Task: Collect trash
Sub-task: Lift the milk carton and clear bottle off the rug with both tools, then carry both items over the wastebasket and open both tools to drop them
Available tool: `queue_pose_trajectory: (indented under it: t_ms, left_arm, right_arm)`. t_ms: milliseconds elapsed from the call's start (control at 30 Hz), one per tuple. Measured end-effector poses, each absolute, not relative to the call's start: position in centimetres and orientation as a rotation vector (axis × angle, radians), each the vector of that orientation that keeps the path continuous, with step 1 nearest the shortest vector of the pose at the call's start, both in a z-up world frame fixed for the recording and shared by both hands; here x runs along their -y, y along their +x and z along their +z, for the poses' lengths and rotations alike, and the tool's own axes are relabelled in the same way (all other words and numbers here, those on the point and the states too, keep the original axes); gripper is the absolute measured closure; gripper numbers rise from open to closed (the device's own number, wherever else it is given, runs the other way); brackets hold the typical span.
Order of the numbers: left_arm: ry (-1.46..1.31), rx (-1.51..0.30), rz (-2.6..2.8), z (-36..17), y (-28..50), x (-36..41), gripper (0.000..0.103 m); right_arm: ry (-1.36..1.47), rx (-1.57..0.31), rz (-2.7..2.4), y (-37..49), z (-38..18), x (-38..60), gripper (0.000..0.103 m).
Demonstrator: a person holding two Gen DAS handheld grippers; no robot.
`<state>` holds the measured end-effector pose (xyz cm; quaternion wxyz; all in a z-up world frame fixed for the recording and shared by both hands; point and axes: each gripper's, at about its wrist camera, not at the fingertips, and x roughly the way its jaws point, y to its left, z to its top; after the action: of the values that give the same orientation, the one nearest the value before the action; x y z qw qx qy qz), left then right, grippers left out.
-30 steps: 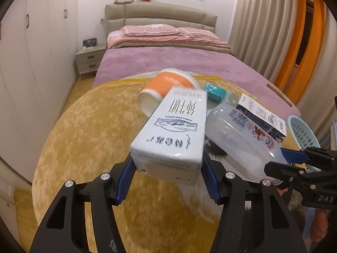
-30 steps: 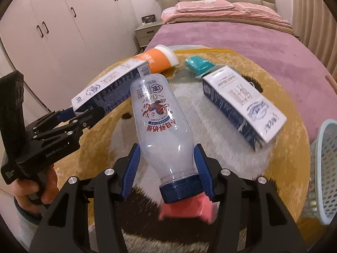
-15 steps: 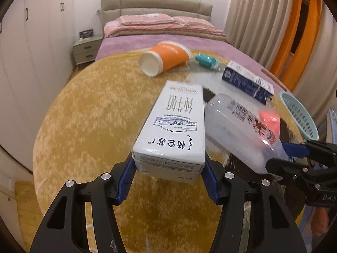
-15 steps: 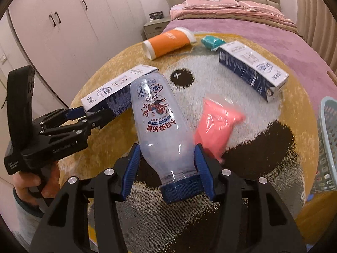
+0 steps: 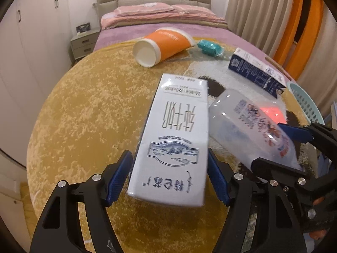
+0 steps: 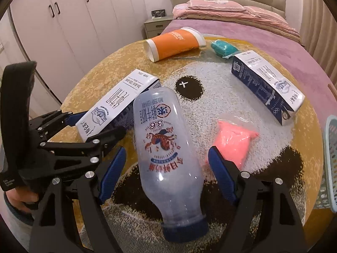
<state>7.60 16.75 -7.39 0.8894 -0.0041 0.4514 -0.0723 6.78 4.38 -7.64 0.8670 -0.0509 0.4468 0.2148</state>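
Note:
My left gripper [image 5: 169, 177] has its jaws spread a little wider than the white milk carton [image 5: 172, 139] between them; a gap shows at each blue pad. My right gripper [image 6: 166, 168] is open, its pads clear of the clear plastic bottle with a blue cap [image 6: 168, 158] lying between them. The bottle also shows in the left wrist view [image 5: 252, 130], and the carton in the right wrist view [image 6: 118, 105]. An orange paper cup [image 6: 174, 42], a teal packet [image 6: 223, 48], a second blue-white carton [image 6: 265, 86] and a pink bag [image 6: 233, 141] lie on the round rug [image 5: 84, 116].
A pale blue mesh basket [image 6: 330, 162] stands at the rug's right edge. A purple bed [image 5: 160, 31] lies behind, a nightstand [image 5: 84, 44] beside it, white wardrobes [image 6: 73, 21] on the left, and curtains [image 5: 263, 10] on the right.
Both grippers have opened: the pads held the carton and the bottle tight before and now stand apart from them. The bottle has slid down between the right fingers. Both views have dropped towards the rug.

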Motion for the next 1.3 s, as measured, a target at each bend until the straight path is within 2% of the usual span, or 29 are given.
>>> queue_pose_trajectory:
  t_ms: [133,300,400,600,800,1067,1300]
  left_arm:
    - [-0.025,-0.94,-0.163,-7.5,7.8,-17.1,0.036]
    - [-0.016,-0.94,-0.167,-7.5,7.7,-17.1,0.04]
    - [-0.019,-0.94,-0.164,-7.4,7.9,-17.2,0.044]
    - [-0.051,-0.909,-0.166,-6.6,7.8,-17.2,0.047]
    - [-0.089,-0.805,-0.199,-3.0,7.2,-16.7,0.049]
    - [-0.057,-0.699,-0.282,1.5,7.4,-12.0,0.049]
    - [-0.029,-0.671,-0.365,3.0,8.7,-6.2,0.049]
  right_arm:
    - [-0.065,-0.975,0.478,7.5,-8.2,-4.0,0.037]
    - [-0.029,-0.989,0.479,8.3,-8.7,-3.3,0.038]
    - [-0.035,-0.991,0.489,8.4,-8.7,-3.6,0.048]
    - [0.003,-0.954,0.49,8.2,-7.7,-3.0,0.049]
    - [0.084,-0.877,0.495,8.1,-4.1,-0.7,0.049]
    - [0.173,-0.805,0.447,8.0,-0.2,3.7,0.049]
    - [0.206,-0.757,0.359,7.9,1.5,8.5,0.049]
